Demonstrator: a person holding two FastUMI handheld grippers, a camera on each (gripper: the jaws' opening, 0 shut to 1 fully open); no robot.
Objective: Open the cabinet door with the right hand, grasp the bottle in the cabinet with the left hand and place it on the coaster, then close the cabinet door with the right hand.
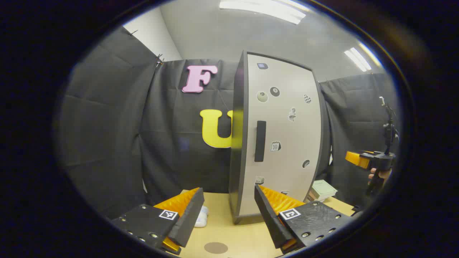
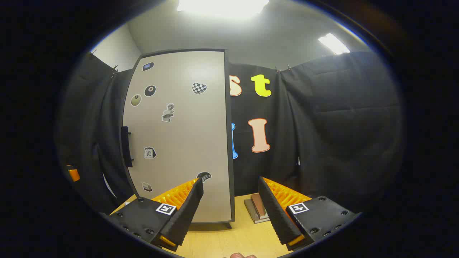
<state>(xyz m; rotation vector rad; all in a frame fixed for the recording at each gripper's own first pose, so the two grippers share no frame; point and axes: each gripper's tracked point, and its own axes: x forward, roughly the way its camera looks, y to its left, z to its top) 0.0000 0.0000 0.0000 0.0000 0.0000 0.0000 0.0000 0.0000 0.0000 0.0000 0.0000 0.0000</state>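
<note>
A tall cabinet with a pale door carrying stickers stands shut on the wooden table; its black vertical handle is on the door's left side. In the right gripper view the same cabinet door and handle appear at the left. A round brown coaster lies on the table in front of my left gripper, which is open and empty. My right gripper is open too, short of the door. It shows far right in the left gripper view, held by a hand. The bottle is hidden.
A stack of books lies on the table right of the cabinet, also seen as books in the left gripper view. A white object sits behind my left finger. Black cloth walls surround the table.
</note>
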